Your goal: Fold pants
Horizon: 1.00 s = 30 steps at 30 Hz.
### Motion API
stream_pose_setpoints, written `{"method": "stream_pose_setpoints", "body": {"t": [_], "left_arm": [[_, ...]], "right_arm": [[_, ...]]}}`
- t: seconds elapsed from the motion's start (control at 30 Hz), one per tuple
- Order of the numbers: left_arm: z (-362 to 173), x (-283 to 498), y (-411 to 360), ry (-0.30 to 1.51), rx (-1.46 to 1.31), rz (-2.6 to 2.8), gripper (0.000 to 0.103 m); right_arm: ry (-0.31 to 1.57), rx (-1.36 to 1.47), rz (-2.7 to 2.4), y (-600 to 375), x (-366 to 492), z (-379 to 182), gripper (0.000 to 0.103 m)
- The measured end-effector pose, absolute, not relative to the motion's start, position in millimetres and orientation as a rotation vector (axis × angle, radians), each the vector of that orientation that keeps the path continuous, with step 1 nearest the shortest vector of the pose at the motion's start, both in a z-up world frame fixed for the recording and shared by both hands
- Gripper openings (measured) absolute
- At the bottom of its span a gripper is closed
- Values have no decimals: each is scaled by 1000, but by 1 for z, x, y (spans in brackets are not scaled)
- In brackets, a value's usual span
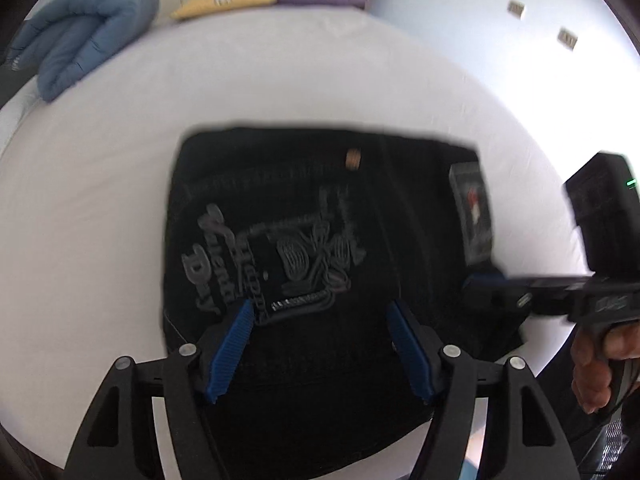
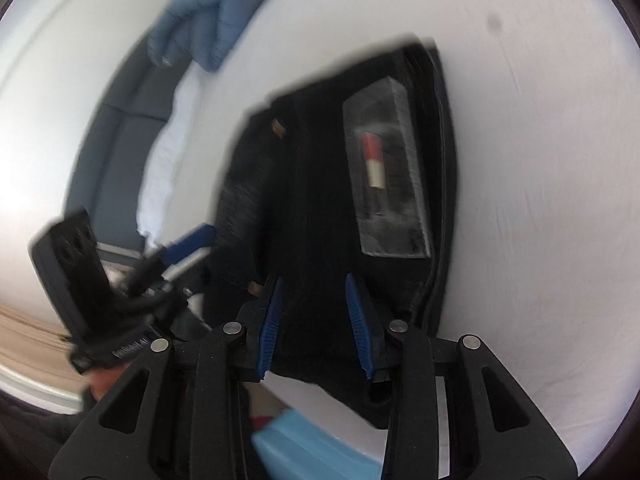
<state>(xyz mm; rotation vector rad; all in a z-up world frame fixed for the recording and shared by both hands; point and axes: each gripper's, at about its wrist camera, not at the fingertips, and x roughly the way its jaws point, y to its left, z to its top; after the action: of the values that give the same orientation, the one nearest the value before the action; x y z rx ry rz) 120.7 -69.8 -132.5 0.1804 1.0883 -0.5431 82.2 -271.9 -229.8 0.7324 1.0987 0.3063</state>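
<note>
The left tool (image 1: 320, 344) hangs with its blue pads parted and nothing between them; the right tool (image 2: 316, 324) is narrower but also gripping nothing. Just under and ahead of both lie the black pants (image 1: 312, 216), folded into a compact block on the white bed (image 1: 120, 152). It looks like dense denim: soft, fairly heavy, stacked thick, not slippery. A pinch at the layered edge on the far side of the right tool, catching every layer, seems safest.
</note>
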Motion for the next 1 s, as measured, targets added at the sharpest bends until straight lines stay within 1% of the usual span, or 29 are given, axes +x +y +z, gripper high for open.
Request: {"method": "stream_pose_setpoints", "body": {"t": [0.07, 0.13, 0.23, 0.33, 0.4, 0.47, 0.53, 0.6, 0.7, 0.73, 0.77, 0.8, 0.83, 0.9, 0.93, 1.0], "left_arm": [[-137, 117, -68, 1074, 194, -552, 70], [-125, 121, -63, 1060, 159, -565, 70], [-100, 136, -54, 967, 128, -566, 70], [-87, 163, -59, 933, 122, -604, 70], [-94, 182, -71, 938, 172, -635, 70], [-123, 205, -75, 1013, 209, -618, 69], [-149, 214, -66, 1054, 160, -642, 69], [-148, 207, -60, 1021, 148, -651, 69], [-131, 182, -47, 991, 151, -637, 69], [-128, 174, -37, 968, 131, -641, 69], [-124, 168, -29, 952, 115, -633, 73], [-120, 161, -14, 935, 83, -603, 78], [-119, 160, -5, 933, 58, -586, 85], [-120, 160, 19, 938, -16, -567, 87], [-125, 162, 26, 962, -45, -557, 89], [-135, 170, 35, 1016, -72, -537, 89]], "right_arm": [[1027, 758, 323, -276, 72, -232, 30], [1002, 793, 325, -282, 64, -231, 30], [985, 774, 315, -284, 54, -219, 30], [997, 757, 305, -290, 51, -216, 30], [1008, 783, 287, -288, 59, -221, 30], [997, 807, 277, -289, 61, -224, 29], [989, 804, 277, -290, 60, -225, 28], [982, 805, 285, -294, 56, -228, 28], [990, 789, 276, -291, 55, -218, 31], [987, 778, 266, -292, 56, -211, 36], [973, 767, 253, -292, 57, -203, 56], [941, 748, 228, -296, 55, -191, 65], [905, 727, 202, -298, 54, -181, 79], [865, 688, 184, -303, 57, -168, 80], [873, 682, 184, -304, 63, -167, 80], [920, 691, 175, -309, 81, -172, 80]]}}
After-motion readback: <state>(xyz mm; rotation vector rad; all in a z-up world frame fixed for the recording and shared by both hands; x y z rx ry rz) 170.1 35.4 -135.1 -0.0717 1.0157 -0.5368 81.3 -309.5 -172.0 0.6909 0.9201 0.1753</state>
